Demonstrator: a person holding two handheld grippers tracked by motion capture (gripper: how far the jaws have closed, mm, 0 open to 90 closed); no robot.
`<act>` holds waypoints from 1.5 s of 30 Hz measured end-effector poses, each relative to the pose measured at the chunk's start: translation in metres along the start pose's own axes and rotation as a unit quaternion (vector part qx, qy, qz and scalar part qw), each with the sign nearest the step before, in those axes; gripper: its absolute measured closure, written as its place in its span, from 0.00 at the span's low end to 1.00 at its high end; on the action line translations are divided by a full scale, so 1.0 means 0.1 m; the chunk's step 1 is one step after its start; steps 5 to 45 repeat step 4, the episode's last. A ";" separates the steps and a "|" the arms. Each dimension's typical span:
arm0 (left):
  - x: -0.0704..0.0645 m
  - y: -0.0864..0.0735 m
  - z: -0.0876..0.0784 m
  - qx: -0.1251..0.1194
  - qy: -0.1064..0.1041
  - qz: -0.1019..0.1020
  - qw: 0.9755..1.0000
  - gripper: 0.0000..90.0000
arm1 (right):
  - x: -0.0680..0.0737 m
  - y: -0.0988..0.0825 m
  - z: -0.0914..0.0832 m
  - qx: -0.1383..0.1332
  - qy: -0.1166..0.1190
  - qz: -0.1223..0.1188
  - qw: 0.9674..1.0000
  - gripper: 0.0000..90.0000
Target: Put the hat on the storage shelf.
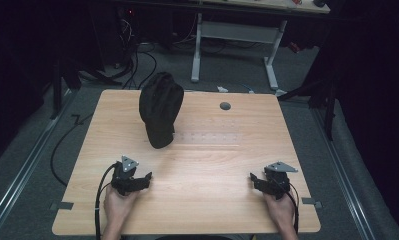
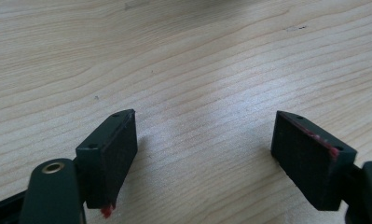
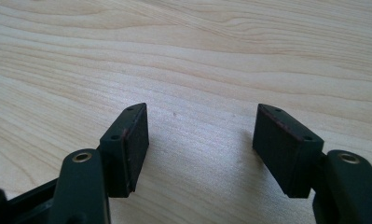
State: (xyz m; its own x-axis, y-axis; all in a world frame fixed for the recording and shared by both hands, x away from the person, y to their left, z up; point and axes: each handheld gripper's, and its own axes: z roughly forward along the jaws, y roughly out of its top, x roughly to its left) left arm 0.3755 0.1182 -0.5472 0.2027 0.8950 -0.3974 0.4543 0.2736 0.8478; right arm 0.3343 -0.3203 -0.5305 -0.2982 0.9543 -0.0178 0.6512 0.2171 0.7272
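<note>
A black cap point(image 1: 160, 108) rests on the far left part of the light wooden table point(image 1: 212, 165), its brim toward the near side. My left gripper point(image 1: 143, 181) sits low over the near left of the table, well short of the cap. In the left gripper view that gripper point(image 2: 204, 144) stands open, with bare wood between its jaws. My right gripper point(image 1: 256, 181) sits at the near right, held in a hand. Its own camera shows the right gripper point(image 3: 200, 140) open as well, nothing between the pads point(image 3: 137, 149).
A small grey round grommet point(image 1: 225, 106) lies in the tabletop near the far edge. Beyond the table stand a white desk frame point(image 1: 234, 47) and loose cables point(image 1: 137, 65) on the floor. Dark stands flank both sides.
</note>
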 end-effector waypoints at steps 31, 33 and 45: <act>0.00 0.00 0.00 -0.001 0.002 -0.001 1.000 0.26 | 0.00 0.00 0.00 0.000 0.000 0.000 1.000 0.40; 0.00 0.00 0.00 -0.001 0.002 -0.001 1.000 0.26 | 0.00 0.00 0.00 0.000 0.000 0.000 1.000 0.40; 0.00 0.00 0.00 -0.001 0.002 -0.001 1.000 0.26 | 0.00 0.00 0.00 0.000 0.000 0.000 1.000 0.40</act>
